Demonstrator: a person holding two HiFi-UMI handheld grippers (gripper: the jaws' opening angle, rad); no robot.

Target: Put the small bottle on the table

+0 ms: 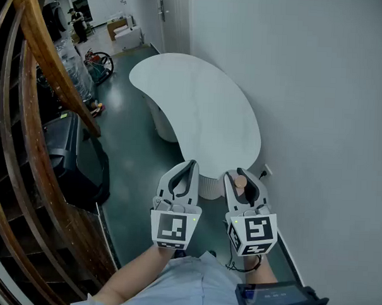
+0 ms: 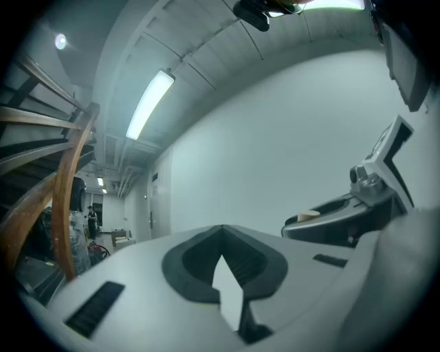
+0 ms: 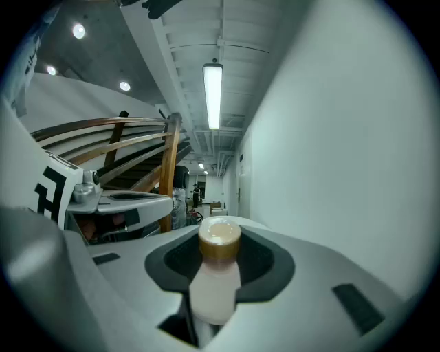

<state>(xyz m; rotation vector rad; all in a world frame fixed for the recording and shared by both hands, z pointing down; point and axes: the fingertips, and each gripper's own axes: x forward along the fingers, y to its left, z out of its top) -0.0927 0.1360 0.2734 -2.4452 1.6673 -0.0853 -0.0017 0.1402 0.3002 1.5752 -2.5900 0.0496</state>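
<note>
Premises: workplace hall opening onto a corridor, not a home. Evidence: white curved counter (image 1: 199, 111) ahead of the left gripper (image 1: 190, 166), wooden stair railing (image 1: 49, 67) to its left, dark green floor (image 1: 130, 165) below. Strip light (image 3: 212, 93) overhead; cardboard boxes (image 1: 117, 26) far ahead.

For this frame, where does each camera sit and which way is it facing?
Head view: on the person's head, facing steeply down at the white table and floor; shows both forearms, left gripper, right gripper.
Left gripper view: on the left gripper, facing along its closed, empty fingers toward the wall; right gripper at right.
Right gripper view: on the right gripper, facing along fingers clamping the small bottle, down the corridor.
Shared: both gripper views show the wooden stair rail.
</note>
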